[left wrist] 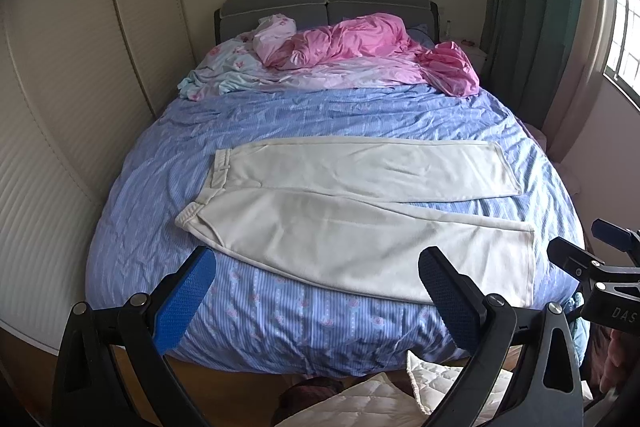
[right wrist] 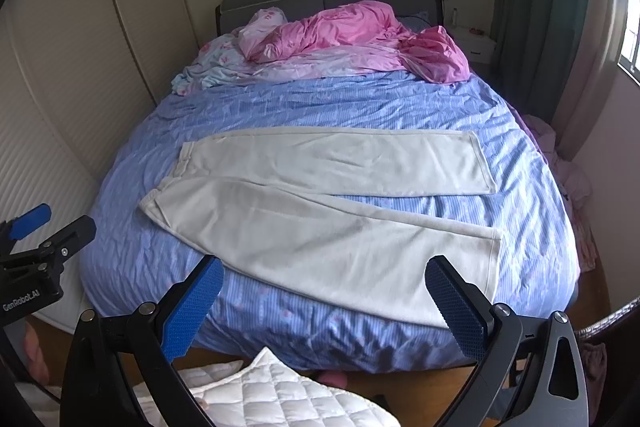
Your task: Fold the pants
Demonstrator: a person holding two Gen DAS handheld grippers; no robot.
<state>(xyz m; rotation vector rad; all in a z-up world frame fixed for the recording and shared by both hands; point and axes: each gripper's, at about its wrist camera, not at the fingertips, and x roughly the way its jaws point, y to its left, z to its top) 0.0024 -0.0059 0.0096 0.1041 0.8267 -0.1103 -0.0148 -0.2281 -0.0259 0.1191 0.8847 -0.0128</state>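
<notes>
I have both grippers held off the foot of the bed, level and pointing along it toward the headboard, neither touching anything. My left gripper (left wrist: 318, 291) has its jaws spread wide with nothing between them — the blue pads (left wrist: 184, 301) frame the near edge of the bed. My right gripper (right wrist: 324, 297) sits the same way, jaws wide apart and empty, and from the left camera I can see it just off to the right side (left wrist: 592, 267); the right camera catches the left one at its left edge (right wrist: 44, 247). The pants (left wrist: 352, 211) lie flat on the blue striped bedspread (left wrist: 320, 107), in the near half of the bed, cream-white and laid crosswise: waistband (left wrist: 208, 187) to the left, both legs running out to the right. The legs are spread in a narrow V, with a wedge of bedspread showing between them toward the cuffs. The far leg (left wrist: 372, 167) lies straight and smooth; the near leg (left wrist: 360, 247) angles toward me, its lower edge close to the foot of the bed. The cloth looks mostly smooth, with a few shallow creases. A crumpled pink quilt (left wrist: 360, 43) is heaped at the head of the bed, well apart from the pants, and a white quilted pad (right wrist: 272, 395) lies on the floor below my grippers.
</notes>
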